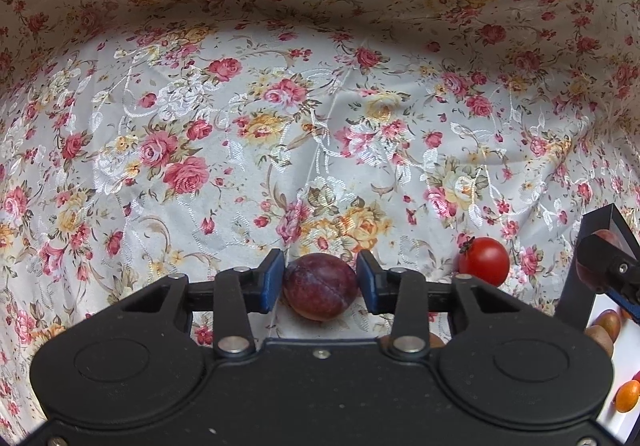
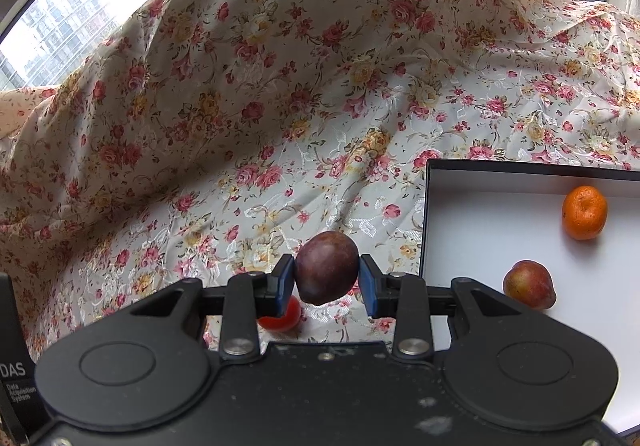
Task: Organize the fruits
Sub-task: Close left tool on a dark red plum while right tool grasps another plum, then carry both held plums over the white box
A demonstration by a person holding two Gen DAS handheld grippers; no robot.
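In the left wrist view a dark red plum [image 1: 320, 286] lies on the floral cloth [image 1: 280, 125], and my left gripper [image 1: 320, 280] is shut on it, a blue pad pressed to each side. A red tomato [image 1: 484, 261] rests on the cloth just to its right. In the right wrist view my right gripper [image 2: 326, 280] is shut on a second dark plum [image 2: 327, 266], held clear above the cloth. The same tomato [image 2: 282, 320] shows partly below the left finger. A black-rimmed white box [image 2: 520, 169] sits to the right, holding a mandarin [image 2: 584, 211] and a reddish pear-like fruit [image 2: 528, 284].
The floral cloth [image 2: 240, 85] rises into a tall draped heap behind the work area. The box edge [image 1: 600, 221] with brownish fruits [image 1: 604, 326] and an orange one [image 1: 627, 396] shows at the right of the left wrist view. A window lies beyond.
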